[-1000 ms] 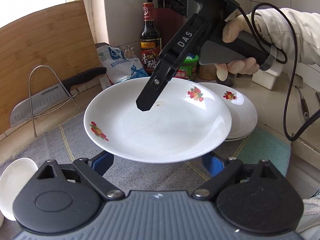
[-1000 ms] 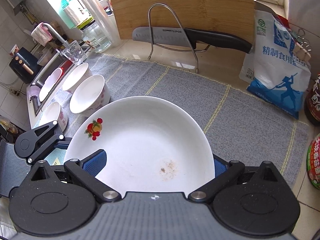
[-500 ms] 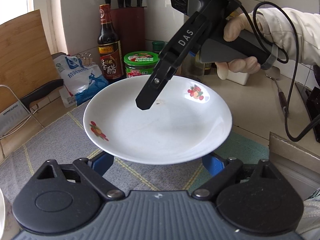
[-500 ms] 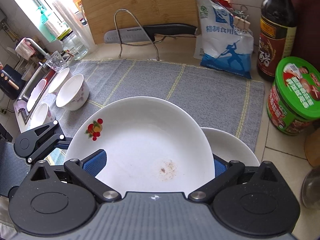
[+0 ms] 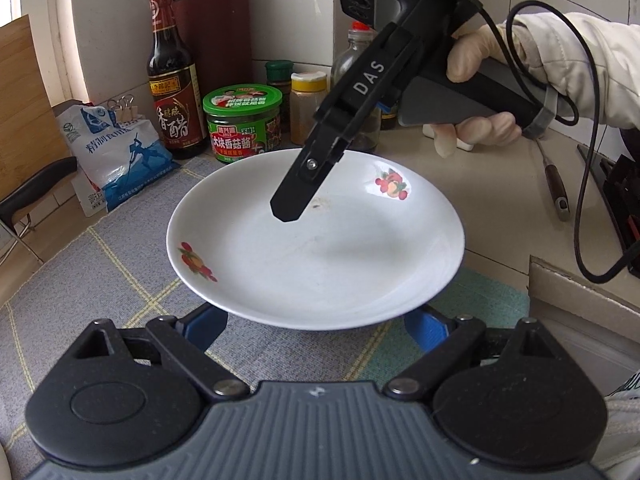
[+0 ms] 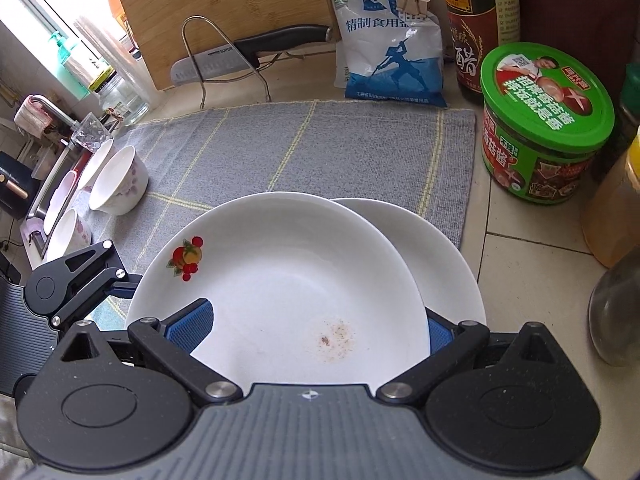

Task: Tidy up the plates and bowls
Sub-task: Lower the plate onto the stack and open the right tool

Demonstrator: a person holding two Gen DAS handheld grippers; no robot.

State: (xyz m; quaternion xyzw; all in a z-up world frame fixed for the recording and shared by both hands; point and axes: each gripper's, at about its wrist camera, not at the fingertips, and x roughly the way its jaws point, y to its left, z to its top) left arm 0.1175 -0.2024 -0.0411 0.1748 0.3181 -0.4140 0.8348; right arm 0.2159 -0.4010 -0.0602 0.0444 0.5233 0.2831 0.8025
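Note:
A white plate [image 5: 320, 256] with fruit decals hangs above the grey mat, held by both grippers. My left gripper [image 5: 314, 326] is shut on its near side, with both blue pads tucked under the rim. My right gripper [image 6: 314, 328] is shut on the opposite edge. Its left pad lies over the plate's inside and its right pad is behind the rim. In the left wrist view one black finger [image 5: 304, 184] of it rests inside the plate. A second white plate [image 6: 448, 264] lies below, partly covered. Bowls [image 6: 116, 184] stand at the mat's left end.
A green-lidded jar [image 6: 544, 120], a vinegar bottle [image 5: 172, 80], a salt bag [image 6: 392, 40] and spice jars line the wall. A knife [image 6: 248, 56] rests on a wire rack before a wooden board [image 6: 224, 4]. A sink [image 6: 52, 200] lies far left. A cardboard box [image 5: 580, 300] sits at the right.
Both grippers carried the plate to the right along the mat. The jar and bottle came closer, the rack and bowls slid left, and the second plate appeared under the held one.

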